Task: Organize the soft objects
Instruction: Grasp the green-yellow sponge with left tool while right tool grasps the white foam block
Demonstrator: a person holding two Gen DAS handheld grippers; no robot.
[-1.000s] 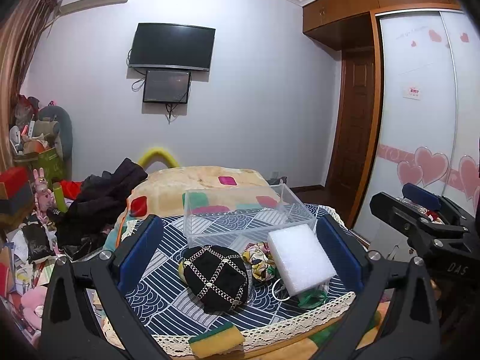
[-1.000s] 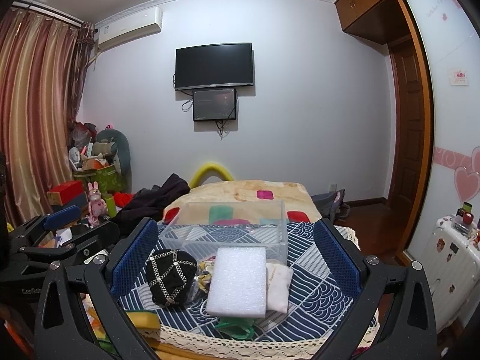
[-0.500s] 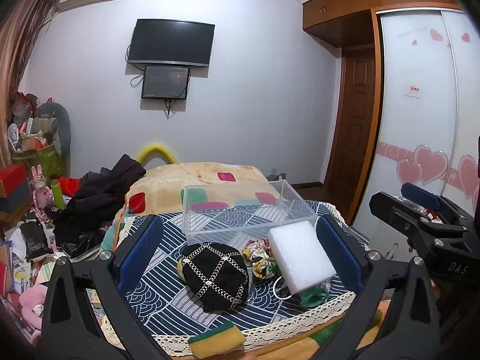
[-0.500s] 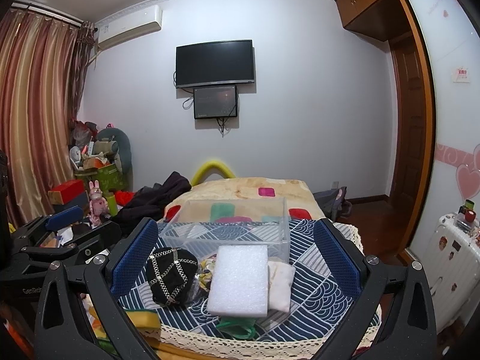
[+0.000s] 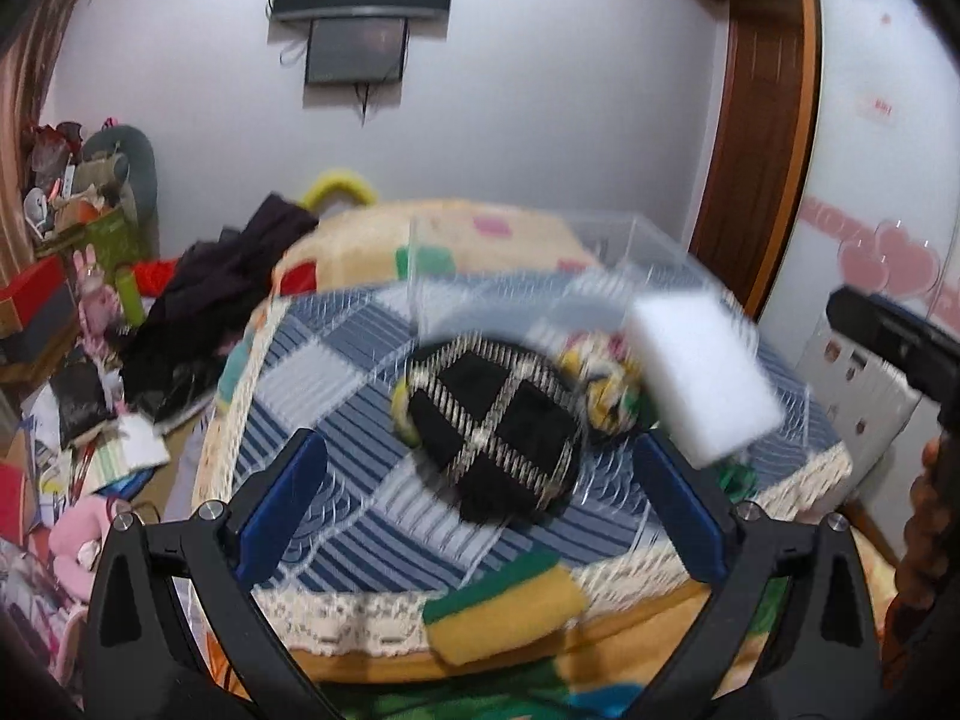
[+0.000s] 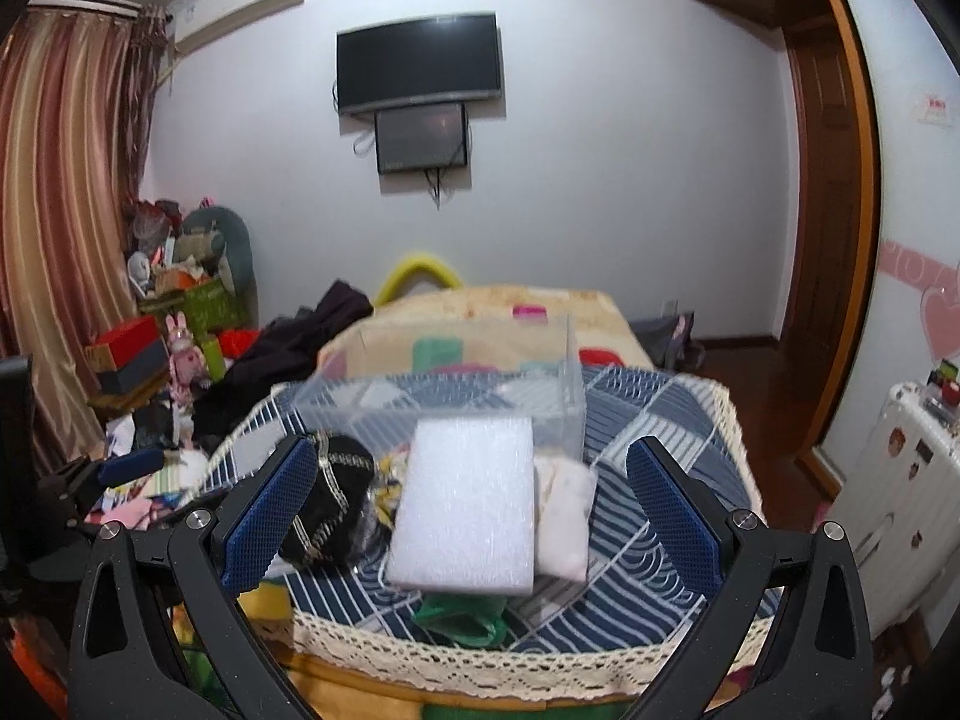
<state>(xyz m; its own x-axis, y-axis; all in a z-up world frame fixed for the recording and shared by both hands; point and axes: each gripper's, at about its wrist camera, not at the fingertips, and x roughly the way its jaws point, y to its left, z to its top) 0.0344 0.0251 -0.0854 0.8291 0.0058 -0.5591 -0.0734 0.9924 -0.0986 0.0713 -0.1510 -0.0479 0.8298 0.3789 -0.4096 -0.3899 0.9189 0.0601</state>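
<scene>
Step in hand, as I judge it: the approach to a first pick, with the clear box [image 6: 456,402] at the back of the cloth-covered table [image 6: 678,420] as the likely place for the soft things. To do it well I should take one item at a time, centre it between the pads before closing, and lift clear of the box wall rather than drag across the cloth. My left gripper [image 5: 480,510] is spread wide and holds nothing — the black cap [image 5: 492,426] lies on the cloth just ahead, between the line of the two pads, touched by neither. That view is blurred, so finer contact cannot be judged. My right gripper [image 6: 474,510] is likewise fully spread and empty; the white foam block [image 6: 468,510] sits ahead of it, lying partly over a white cloth bundle [image 6: 564,516] on its right and a green item [image 6: 462,612] at the table edge. A yellow-green sponge [image 5: 504,612] lies at the near edge — it could slip off if nudged.
</scene>
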